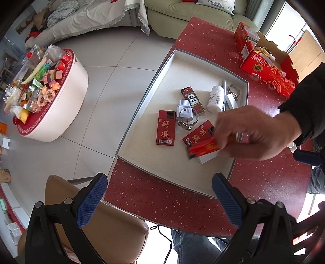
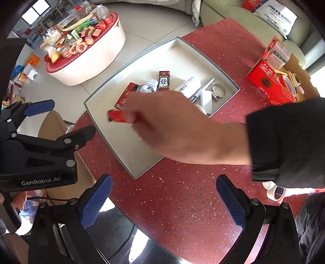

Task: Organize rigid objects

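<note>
A shallow white tray [image 1: 142, 146] [image 2: 113, 130] lies on the red speckled table [image 1: 154, 195] [image 2: 182, 193]. Inside are red card boxes [image 1: 166, 128], a narrow red box [image 1: 193, 99] [image 2: 164, 80], a white plug adapter [image 1: 184, 110], a white bottle [image 1: 215, 98] [image 2: 187, 86], hose clamps [image 1: 233, 90] [image 2: 218, 90] and a pen. A person's bare hand [image 1: 254, 132] [image 2: 178, 130] reaches over the tray holding a small red box [image 1: 203, 147] [image 2: 116, 116]. My left gripper [image 1: 160, 201] [image 2: 61, 119] is open and empty near the table's front edge. My right gripper [image 2: 164, 201] is open and empty too.
A round white stool-table [image 1: 61, 109] [image 2: 87, 61] piled with clutter stands on the tiled floor at left. Red gift boxes [image 1: 268, 71] [image 2: 270, 85] and tape rolls sit at the table's far right. A tan chair [image 1: 101, 229] is below the left gripper. A sofa [image 1: 193, 14] is behind.
</note>
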Demonstrator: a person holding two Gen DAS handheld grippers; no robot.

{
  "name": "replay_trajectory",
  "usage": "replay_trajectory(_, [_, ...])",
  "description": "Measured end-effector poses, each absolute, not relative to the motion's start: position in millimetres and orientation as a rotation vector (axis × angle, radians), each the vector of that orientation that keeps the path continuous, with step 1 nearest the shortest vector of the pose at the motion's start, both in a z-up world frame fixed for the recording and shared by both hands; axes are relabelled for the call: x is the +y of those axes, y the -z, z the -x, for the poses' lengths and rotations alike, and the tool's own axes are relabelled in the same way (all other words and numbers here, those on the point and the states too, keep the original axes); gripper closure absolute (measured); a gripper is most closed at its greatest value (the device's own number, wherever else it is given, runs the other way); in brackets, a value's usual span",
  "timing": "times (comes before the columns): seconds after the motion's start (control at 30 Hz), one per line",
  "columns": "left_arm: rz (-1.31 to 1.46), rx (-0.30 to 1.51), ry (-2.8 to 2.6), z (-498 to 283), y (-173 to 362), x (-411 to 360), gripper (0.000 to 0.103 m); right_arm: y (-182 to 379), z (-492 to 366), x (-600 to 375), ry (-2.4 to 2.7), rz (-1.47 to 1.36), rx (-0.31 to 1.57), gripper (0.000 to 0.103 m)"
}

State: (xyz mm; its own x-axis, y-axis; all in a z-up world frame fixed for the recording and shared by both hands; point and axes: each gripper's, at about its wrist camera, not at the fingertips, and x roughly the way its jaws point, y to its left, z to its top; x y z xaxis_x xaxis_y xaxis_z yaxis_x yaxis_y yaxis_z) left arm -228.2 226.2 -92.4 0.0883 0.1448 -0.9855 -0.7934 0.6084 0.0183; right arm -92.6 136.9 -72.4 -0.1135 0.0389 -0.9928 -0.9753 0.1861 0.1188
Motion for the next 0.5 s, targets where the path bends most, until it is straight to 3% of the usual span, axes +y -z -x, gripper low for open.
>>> replay_trajectory(0.5, [0.618, 1.313, -0.768, 220.5, 93.9, 230.0, 0.000, 73.4, 76.5, 144.8, -1.112, 0.953, 1.369, 0.000])
